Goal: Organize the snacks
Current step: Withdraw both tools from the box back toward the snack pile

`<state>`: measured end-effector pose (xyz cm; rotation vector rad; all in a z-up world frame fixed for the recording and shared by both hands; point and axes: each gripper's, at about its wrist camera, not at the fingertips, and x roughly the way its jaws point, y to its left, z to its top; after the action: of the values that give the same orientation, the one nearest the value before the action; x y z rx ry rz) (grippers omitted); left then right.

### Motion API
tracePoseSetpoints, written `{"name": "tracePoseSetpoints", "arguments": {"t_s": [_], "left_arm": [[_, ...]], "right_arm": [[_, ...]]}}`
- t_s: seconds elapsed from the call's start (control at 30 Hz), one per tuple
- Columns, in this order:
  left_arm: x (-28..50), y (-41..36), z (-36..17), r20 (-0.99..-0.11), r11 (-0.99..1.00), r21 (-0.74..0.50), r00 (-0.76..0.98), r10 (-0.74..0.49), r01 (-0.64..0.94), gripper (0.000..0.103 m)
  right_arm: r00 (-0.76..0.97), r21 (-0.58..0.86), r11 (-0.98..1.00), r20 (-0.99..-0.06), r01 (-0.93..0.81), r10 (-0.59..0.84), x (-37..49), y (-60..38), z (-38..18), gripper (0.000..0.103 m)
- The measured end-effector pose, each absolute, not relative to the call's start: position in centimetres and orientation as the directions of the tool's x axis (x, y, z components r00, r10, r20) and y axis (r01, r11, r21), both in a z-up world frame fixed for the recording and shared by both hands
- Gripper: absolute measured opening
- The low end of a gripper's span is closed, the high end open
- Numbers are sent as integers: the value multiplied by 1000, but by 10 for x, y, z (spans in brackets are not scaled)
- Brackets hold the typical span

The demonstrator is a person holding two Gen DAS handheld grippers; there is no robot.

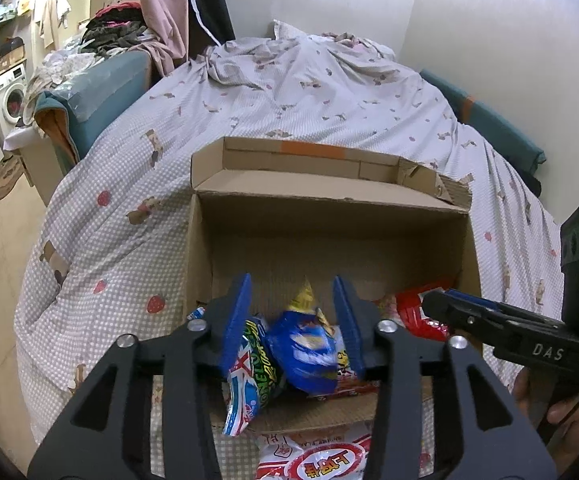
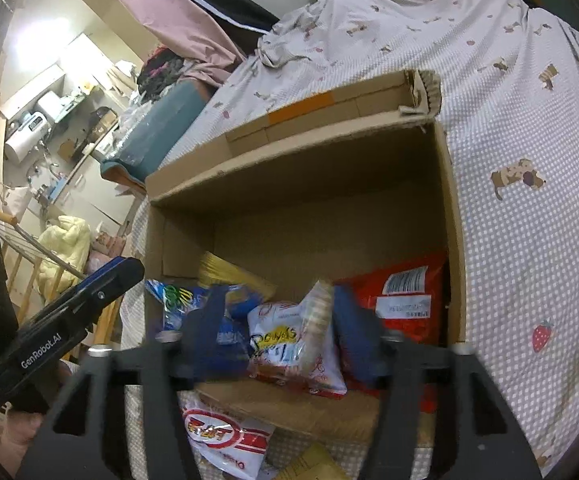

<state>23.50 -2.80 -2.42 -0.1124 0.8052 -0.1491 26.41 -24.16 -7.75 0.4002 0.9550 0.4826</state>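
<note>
An open cardboard box (image 1: 329,204) (image 2: 289,168) sits on the bed and holds several snack packs. My left gripper (image 1: 293,320) is open over the box's near edge; a blurred blue snack bag (image 1: 301,348) lies between its fingers, untouched by the pads. My right gripper (image 2: 277,320) is open over the near edge, with a white snack pack (image 2: 289,340) between its fingers. A red pack (image 2: 401,300) (image 1: 417,312) lies at the box's right. A blue-green pack (image 1: 245,376) hangs over the near wall. The right gripper also shows at the right of the left wrist view (image 1: 441,304).
A white-and-red snack pack (image 1: 317,460) (image 2: 225,440) lies on the bed in front of the box. A yellow pack (image 2: 313,464) lies beside it. The bed has a checked cover (image 1: 129,208). A teal cushion (image 1: 105,80) and laundry stand at the left.
</note>
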Motion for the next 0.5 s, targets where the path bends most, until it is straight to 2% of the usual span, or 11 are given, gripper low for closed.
{"name": "tracePoseSetpoints", "arguments": {"t_s": [0.03,0.1,0.17,0.33,0.5], "left_arm": [[235,-28,-23,-707,982,-163,683,-183,94,52],[233,-25,-21,-700,982,-171,691,-181,84,78],[231,-24,-19,-692,983,-167,701,-169,73,86],[230,-23,-19,-694,986,-151,704,-153,66,86],[219,-13,-11,-652,992,-124,753,-91,12,86]], "right_arm": [[491,528,823,-671,-210,555,264,-243,-76,72],[494,531,822,-669,-206,555,264,-245,-75,78],[495,530,823,-670,-203,554,265,-246,-75,78],[477,567,802,-662,-187,579,268,-250,-76,89],[513,531,828,-668,-180,539,265,-253,-69,91]]}}
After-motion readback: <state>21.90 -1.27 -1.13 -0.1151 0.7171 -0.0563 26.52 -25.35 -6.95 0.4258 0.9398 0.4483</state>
